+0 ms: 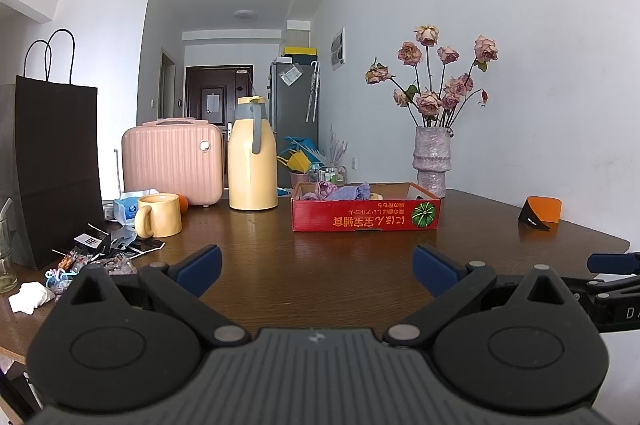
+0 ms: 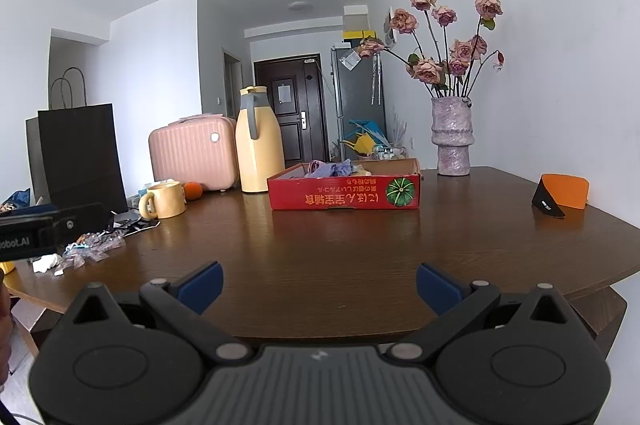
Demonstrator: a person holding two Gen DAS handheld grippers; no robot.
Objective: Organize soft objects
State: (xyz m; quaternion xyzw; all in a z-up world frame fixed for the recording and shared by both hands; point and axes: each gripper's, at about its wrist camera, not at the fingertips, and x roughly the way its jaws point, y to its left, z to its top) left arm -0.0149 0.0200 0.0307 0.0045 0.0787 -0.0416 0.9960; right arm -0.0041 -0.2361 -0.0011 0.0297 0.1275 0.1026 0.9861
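Evidently between steps: my left gripper [image 1: 316, 271] and right gripper [image 2: 319, 287] hover with fingers wide, empty; soft cloths [image 2: 330, 169] sit in the red box [image 2: 344, 195]; next I seek another soft item

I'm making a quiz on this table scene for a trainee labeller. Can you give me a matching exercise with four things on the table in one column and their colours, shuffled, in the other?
Things:
1. Shallow cardboard box holding the soft cloths
2. Small suitcase
3. Thermos jug
4. Paper bag with handles

Colours:
A. Black
B. Pale yellow
C. Red
D. Pink

Pairs: 1-C, 2-D, 3-B, 4-A
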